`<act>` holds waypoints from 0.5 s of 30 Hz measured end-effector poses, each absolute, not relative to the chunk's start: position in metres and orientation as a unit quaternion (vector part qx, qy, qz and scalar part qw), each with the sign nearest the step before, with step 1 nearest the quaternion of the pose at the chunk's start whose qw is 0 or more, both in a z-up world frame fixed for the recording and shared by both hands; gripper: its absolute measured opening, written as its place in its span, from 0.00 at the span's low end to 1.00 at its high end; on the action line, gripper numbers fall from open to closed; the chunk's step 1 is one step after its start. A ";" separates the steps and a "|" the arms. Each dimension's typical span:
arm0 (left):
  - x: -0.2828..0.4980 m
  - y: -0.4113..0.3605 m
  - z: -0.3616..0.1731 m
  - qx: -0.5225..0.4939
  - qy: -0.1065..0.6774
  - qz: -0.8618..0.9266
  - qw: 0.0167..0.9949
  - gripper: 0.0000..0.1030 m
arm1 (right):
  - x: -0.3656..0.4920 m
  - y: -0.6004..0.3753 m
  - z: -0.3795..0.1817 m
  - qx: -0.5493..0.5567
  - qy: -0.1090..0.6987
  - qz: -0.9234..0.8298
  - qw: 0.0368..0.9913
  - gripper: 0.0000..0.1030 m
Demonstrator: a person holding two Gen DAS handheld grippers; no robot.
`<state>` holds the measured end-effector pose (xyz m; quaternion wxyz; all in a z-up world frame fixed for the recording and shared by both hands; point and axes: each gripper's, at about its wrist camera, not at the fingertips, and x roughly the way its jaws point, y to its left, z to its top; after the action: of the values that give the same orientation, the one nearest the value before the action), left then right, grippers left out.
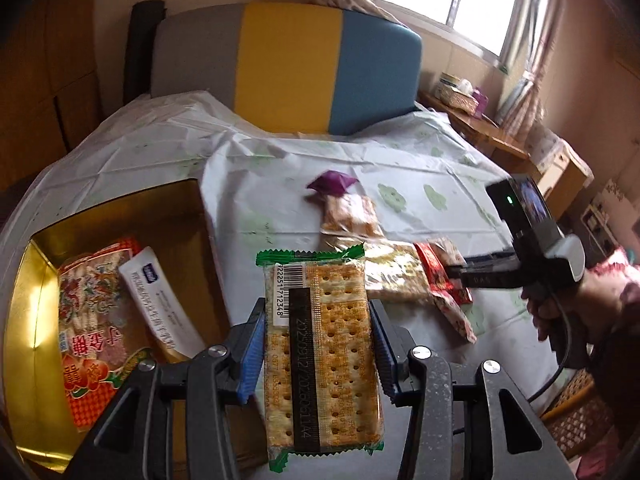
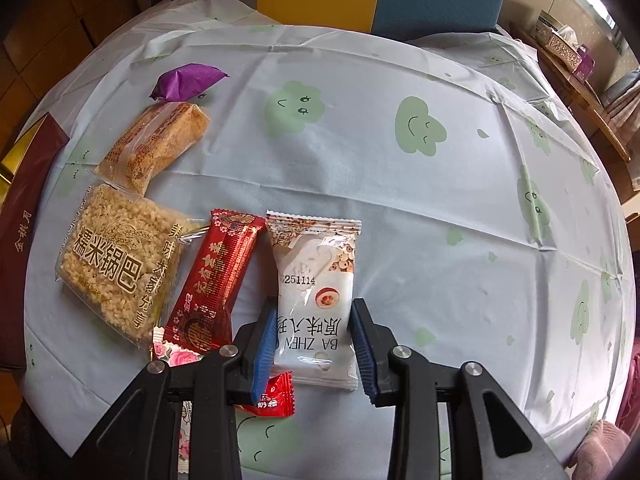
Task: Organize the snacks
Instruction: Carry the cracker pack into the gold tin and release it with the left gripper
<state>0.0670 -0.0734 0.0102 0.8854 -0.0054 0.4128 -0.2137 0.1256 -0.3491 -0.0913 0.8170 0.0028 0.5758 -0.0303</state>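
Gold lines the open box point(image 1: 44, 264) at the left of the worktop point(image 2: 400, 208), and 2 packets lie in it: 1 red-and-orange patterned packet point(image 1: 92, 320) and 1 white packet point(image 1: 160, 296) leaning beside it. The left gripper point(image 1: 318, 344) holds 1 green-edged cracker pack point(image 1: 320, 356) above the box's right edge, its 2 blue-padded fingers point(image 1: 252, 356) pinching the pack's long sides. The right gripper point(image 2: 314, 348) is low over the cloth, its 2 fingers point(image 2: 266, 350) spread to either side of 1 white snack packet point(image 2: 316, 300); whether the pads touch it I cannot tell. Left of that packet lie 1 dark red packet point(image 2: 218, 280), 1 rice-crisp pack point(image 2: 116, 260), 1 clear-wrapped golden bar point(image 2: 156, 144) and 1 purple pouch point(image 2: 186, 80). 1 small red packet point(image 2: 272, 396) sits under the left finger.
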 end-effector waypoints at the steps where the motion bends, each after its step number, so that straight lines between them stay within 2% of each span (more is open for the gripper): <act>1: 0.075 -0.062 0.014 -0.021 0.414 -0.201 0.887 0.47 | 0.126 -0.349 -0.091 -0.001 0.576 -0.031 0.817 0.35; 12: 0.171 -0.008 -0.004 -0.034 0.435 -0.083 0.896 0.47 | 0.127 -0.335 -0.088 -0.021 0.576 -0.035 0.816 0.35; 14: 0.186 -0.005 -0.012 -0.049 0.446 -0.077 0.890 0.51 | 0.128 -0.335 -0.087 -0.023 0.576 -0.035 0.817 0.35; 15: 0.191 -0.003 -0.015 -0.056 0.453 -0.070 0.887 0.58 | 0.128 -0.334 -0.088 -0.023 0.576 -0.035 0.817 0.35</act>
<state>0.1912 -0.0030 -0.0151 0.8869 -0.0562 0.4532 -0.0698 0.1280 -0.3343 -0.0879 0.8165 -0.0231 0.5758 -0.0352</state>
